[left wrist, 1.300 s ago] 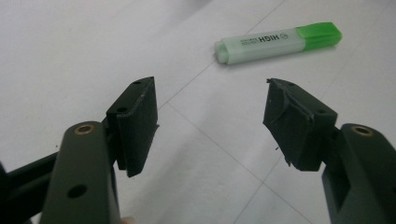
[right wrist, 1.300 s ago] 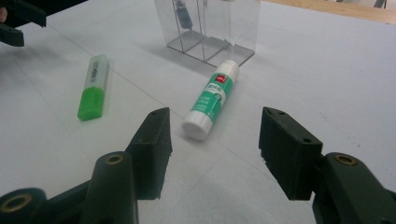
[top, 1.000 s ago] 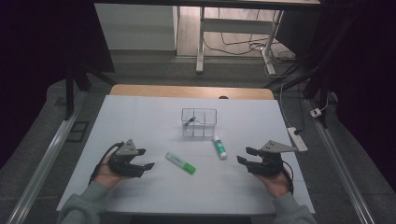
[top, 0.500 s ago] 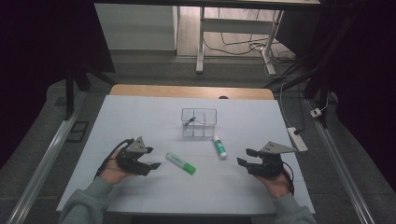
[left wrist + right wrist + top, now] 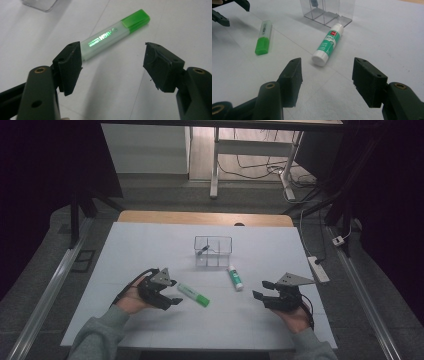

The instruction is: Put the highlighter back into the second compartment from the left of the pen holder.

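**Left tongs open at the green highlighter**

The left tongs (image 5: 172,296) stand wide apart, nothing between the pads, low over the white counter (image 5: 150,245) toward its near left part. In the left gripper view the green highlighter (image 5: 115,35) lies flat just ahead of the tongs, its uncapped-looking pale barrel end close beside the left-hand pad (image 5: 70,65) and its green cap pointing away; whether the pad touches the barrel cannot be told. In the high view the highlighter (image 5: 193,294) lies at a slant near the middle of the counter's near half, just beside the left tongs.

The right tongs (image 5: 261,290) are also wide and hold nothing, resting toward the near right corner of the counter. In the right gripper view a glue stick (image 5: 328,45) with a white cap and green label lies ahead of the open tongs, apart from them. In the high view the glue stick (image 5: 234,277) lies between the highlighter and the right tongs, just in front of a clear plastic box with compartments (image 5: 213,251), which stands near the counter's middle with a small dark item in its back left compartment.
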The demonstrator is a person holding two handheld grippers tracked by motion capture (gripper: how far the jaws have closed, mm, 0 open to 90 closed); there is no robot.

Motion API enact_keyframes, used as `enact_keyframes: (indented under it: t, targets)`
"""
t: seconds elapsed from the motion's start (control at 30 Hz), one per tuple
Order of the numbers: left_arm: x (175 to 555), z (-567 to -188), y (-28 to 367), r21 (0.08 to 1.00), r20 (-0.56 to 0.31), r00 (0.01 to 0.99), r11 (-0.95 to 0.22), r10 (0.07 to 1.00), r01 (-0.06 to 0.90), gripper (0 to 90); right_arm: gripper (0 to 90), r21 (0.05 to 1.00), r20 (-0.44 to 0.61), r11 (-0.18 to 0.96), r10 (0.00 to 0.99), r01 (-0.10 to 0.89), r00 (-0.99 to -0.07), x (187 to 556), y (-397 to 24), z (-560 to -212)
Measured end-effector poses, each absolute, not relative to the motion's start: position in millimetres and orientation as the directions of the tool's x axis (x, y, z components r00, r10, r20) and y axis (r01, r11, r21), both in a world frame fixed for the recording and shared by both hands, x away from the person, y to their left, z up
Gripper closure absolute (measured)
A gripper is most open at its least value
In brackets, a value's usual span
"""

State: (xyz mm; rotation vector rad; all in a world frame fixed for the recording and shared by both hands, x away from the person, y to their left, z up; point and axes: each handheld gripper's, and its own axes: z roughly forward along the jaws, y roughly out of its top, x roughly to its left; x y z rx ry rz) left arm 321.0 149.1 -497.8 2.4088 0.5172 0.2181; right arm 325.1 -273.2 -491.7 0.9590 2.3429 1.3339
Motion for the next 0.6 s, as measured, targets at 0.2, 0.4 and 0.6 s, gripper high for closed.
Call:
enact_keyframes:
  t: [0.2,0.4,0.6]
  targets:
    - [326.0,-501.4,141.9,0.611,0.026,0.915,-0.731,0.402,0.303,30.3,40.5,0.836,0.078,0.362,0.665,0.412,-0.743,325.2,-272.5,-493.5]
    - [332.9,-503.8,135.4,0.588,0.029,0.924,-0.754,0.381,0.292,30.2,40.5,0.833,0.078,0.364,0.668,0.417,-0.74,325.6,-272.4,-494.3]
    - [342.1,-499.9,115.7,0.569,0.036,0.949,-0.787,0.314,0.239,29.9,40.6,0.832,0.083,0.363,0.667,0.42,-0.741,326.6,-270.9,-496.1]
